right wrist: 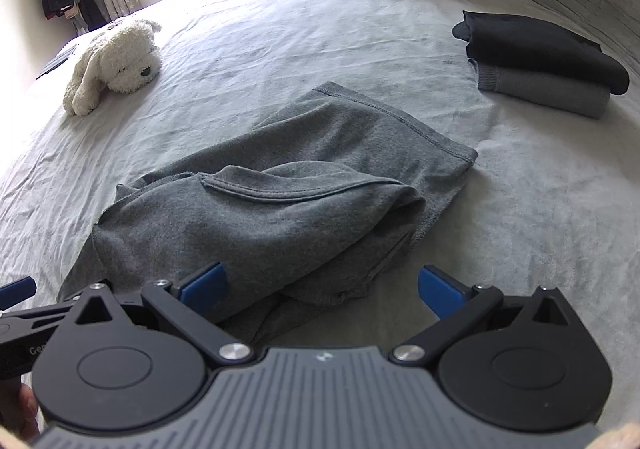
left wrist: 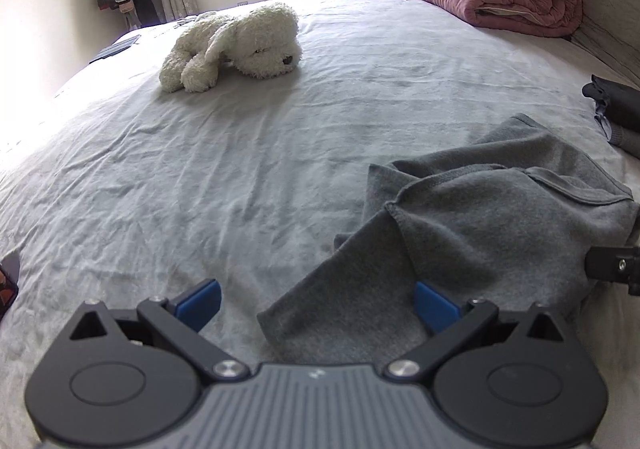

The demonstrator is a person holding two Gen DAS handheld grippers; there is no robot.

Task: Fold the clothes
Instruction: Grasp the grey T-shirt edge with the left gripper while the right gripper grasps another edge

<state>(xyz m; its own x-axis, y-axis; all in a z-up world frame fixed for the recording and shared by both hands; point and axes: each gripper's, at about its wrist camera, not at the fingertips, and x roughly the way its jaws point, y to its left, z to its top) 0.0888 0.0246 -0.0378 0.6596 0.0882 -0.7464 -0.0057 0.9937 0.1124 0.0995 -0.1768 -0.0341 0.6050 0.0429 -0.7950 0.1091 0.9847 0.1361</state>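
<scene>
- The grey garment point(right wrist: 280, 201) lay on the bed point(right wrist: 540, 209), partly folded and bunched, with one hemmed panel spread flat toward the far side and a rumpled layer doubled over it.
- The left gripper point(left wrist: 316, 305) hovered low with its jaws spread wide and nothing between them; a loose near flap of the garment lay just beside its right finger.
- The right gripper point(right wrist: 322, 291) was likewise wide apart and empty, poised over the garment's near edge.
- Two folded pieces point(right wrist: 544, 65), dark on grey, were stacked well apart on the bed's right side, so this looked like a mid-task fold.
- The next move probably called for each gripper to pinch a near corner and draw the cloth flat before folding it over.
- A plush dog point(left wrist: 236, 45) lay well clear.
</scene>
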